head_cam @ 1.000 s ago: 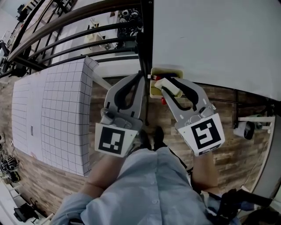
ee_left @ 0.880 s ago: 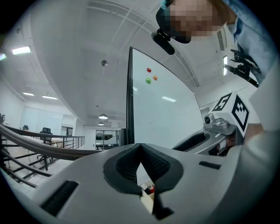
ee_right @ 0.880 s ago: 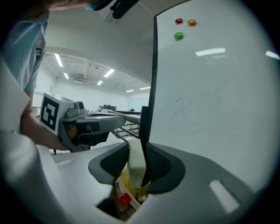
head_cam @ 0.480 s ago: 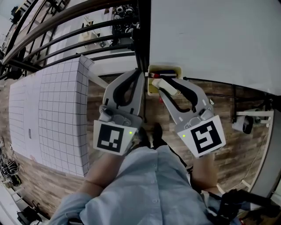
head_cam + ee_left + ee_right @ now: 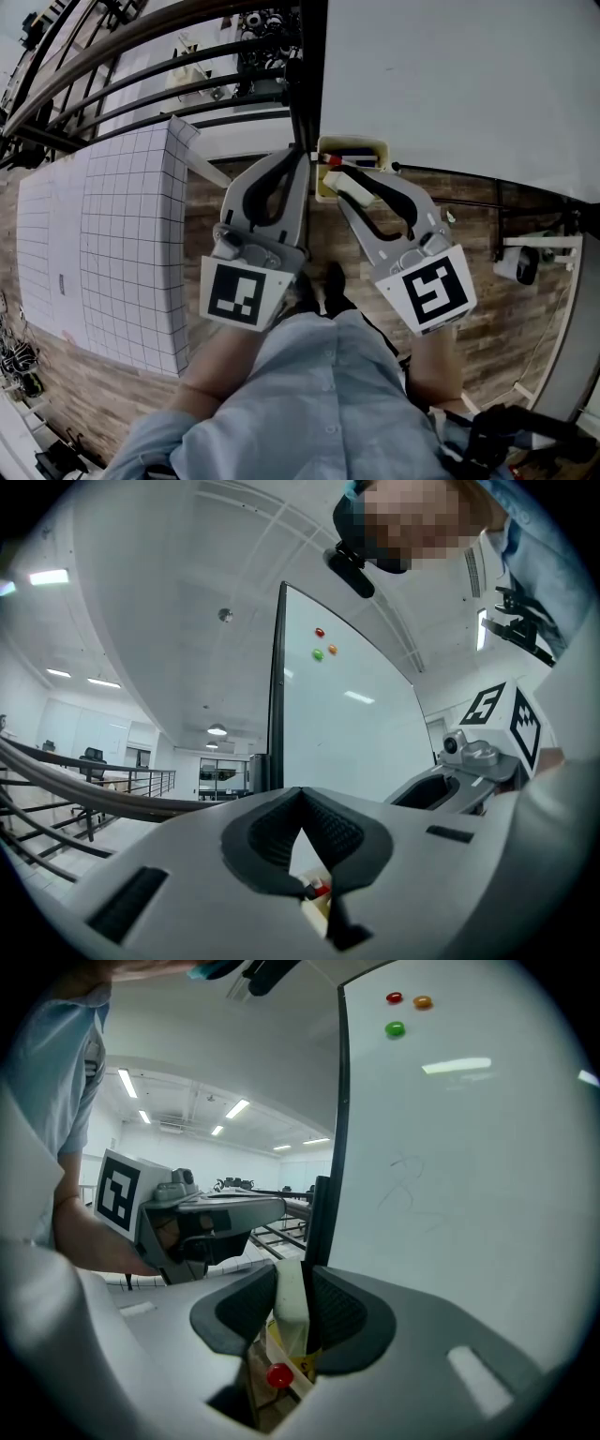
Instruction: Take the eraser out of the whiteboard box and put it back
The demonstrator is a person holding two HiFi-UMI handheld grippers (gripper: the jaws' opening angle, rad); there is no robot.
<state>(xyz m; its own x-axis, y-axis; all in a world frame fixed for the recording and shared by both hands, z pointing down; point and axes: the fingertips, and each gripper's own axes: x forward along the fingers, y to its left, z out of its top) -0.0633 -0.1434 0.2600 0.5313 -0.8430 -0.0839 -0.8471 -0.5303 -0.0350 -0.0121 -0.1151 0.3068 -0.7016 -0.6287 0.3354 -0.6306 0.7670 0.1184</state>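
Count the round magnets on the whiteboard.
3: red magnet and orange magnet side by side high on the whiteboard, green magnet just below the red one. More may be hidden.

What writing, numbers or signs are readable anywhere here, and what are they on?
No words or numbers can be read.
Left cube and right cube: black-and-white square patterns, not letters.
Whiteboard: a faint scribble, illegible.
Box: a small dark mark, too small to read.
Grid board: a tiny mark near its edge, too small to read.
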